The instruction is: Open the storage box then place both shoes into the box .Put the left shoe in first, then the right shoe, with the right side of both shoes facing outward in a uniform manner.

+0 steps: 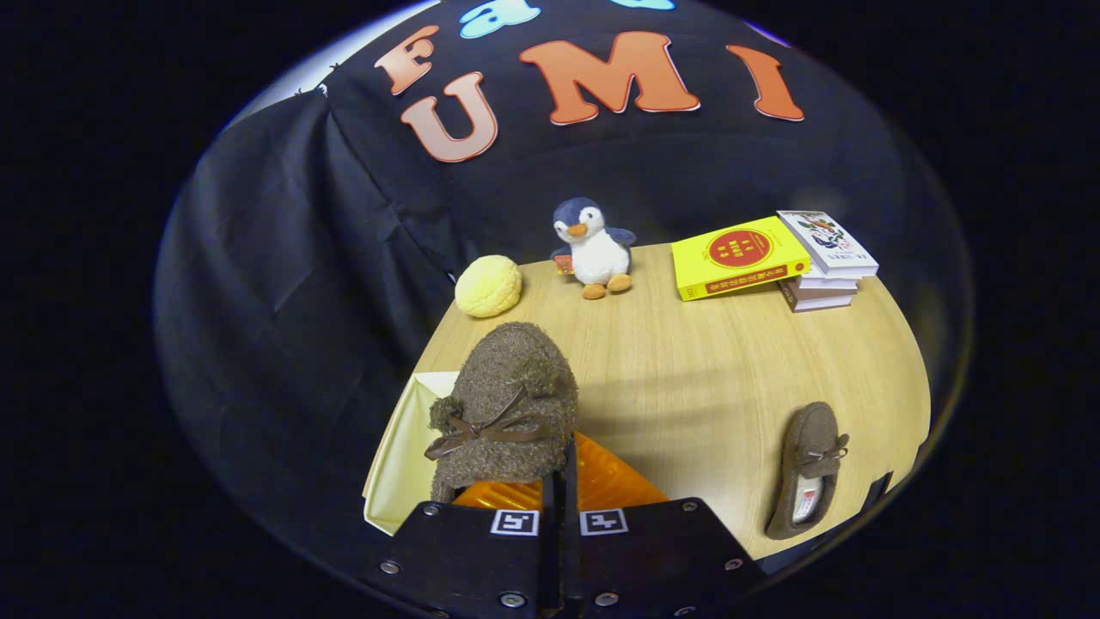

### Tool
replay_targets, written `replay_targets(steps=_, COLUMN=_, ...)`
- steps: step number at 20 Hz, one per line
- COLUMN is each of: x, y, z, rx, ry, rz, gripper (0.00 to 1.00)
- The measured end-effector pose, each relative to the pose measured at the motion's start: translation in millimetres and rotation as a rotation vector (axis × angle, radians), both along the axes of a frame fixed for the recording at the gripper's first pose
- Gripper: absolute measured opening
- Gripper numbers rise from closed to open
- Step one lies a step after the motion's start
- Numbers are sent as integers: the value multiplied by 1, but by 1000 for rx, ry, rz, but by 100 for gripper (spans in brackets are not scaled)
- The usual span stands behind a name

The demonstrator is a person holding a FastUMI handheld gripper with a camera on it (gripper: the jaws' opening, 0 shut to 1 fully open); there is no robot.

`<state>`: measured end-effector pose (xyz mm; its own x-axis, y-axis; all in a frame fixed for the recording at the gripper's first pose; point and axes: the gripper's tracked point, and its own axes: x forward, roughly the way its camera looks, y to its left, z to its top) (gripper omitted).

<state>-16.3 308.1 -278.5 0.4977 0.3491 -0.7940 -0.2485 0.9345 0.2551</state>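
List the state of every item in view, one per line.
gripper: fingers shut on the held shoe's edge.
held shoe: lifted, toe up, over the storage box.
storage box: open, orange lid down.
second shoe: flat on table.
yellow book: propped on book stack.

plush penguin (595,249), yellow ball (488,286), stacked books (773,258), wooden table (713,370)

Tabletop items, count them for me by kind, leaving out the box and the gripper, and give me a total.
Brown shoes: 2, one held up by the gripper, one lying on the table
Books: 4, a yellow one leaning on a stack of three
Penguin plush: 1
Yellow bun-shaped toy: 1
Total: 8
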Motion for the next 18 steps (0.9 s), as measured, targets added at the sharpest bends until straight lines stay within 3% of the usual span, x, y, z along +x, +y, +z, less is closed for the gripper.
replay_targets(steps=8, x=-14, y=88, z=-36, rx=-35, ry=64, rz=66, gripper=3)
replay_targets(steps=18, x=-38, y=135, z=-118, rx=-156, ry=205, rz=16, gripper=3)
